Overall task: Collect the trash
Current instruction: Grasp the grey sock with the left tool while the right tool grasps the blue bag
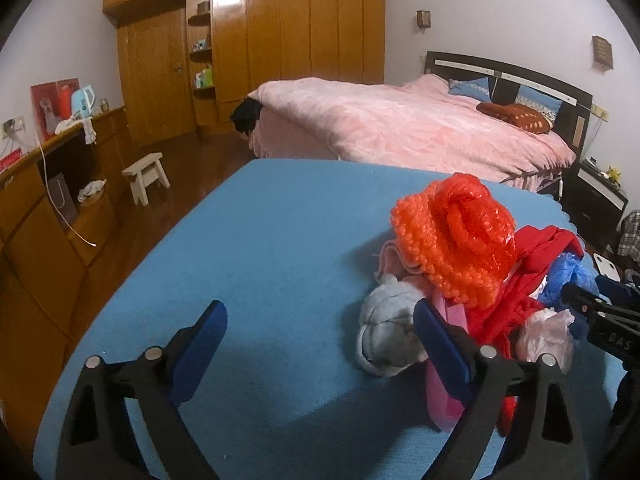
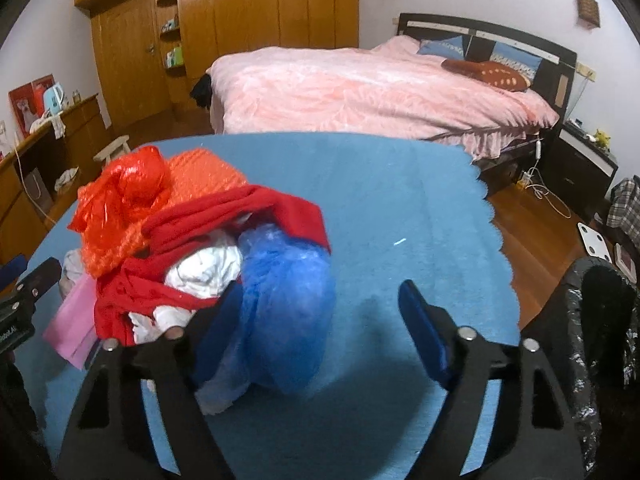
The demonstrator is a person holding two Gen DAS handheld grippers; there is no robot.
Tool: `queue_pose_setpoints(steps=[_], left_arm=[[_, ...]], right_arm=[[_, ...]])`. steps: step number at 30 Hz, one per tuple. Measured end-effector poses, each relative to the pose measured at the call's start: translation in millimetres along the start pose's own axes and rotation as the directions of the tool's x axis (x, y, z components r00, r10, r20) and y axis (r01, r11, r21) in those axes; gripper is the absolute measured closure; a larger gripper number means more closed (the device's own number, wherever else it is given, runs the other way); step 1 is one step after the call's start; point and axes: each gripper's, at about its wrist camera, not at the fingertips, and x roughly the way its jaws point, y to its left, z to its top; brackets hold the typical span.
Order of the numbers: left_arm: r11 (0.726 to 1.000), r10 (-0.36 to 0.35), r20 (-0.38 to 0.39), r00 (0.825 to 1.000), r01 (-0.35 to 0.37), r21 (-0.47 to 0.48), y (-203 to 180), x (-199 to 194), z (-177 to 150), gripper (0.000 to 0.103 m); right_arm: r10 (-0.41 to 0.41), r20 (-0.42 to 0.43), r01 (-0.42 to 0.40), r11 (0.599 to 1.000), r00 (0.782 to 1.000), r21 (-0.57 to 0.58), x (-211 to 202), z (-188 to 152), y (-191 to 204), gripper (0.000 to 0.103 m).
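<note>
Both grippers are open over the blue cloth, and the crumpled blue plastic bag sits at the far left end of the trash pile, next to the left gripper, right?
Not quite. The blue plastic bag is at the right end of the pile, by the right gripper, as the right wrist view shows. The rest holds: both grippers, including the left gripper, are open over the blue cloth.

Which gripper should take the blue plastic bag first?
Right. The right gripper is open with the blue plastic bag already between its fingers. The left gripper, also open, faces the grey cloth on the pile's far side.
</note>
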Motion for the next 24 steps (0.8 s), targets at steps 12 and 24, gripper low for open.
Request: queue_pose_setpoints(steps=[12,24], left_arm=[[0.994,-0.078,-0.073,0.994,0.083,0.065,-24,13,-1,0.027],[0.989,-0.149,-0.034,0.988,0.148,-0.03,-5,4,-3,0.062]], right_arm=[[0.068,-0.027,-0.069,0.997,0.997,-0.016,1,-5,3,0.063],[0.042,0.012,-0.043,0.999,0.999,0.024,-27,-14,-14,0.071]])
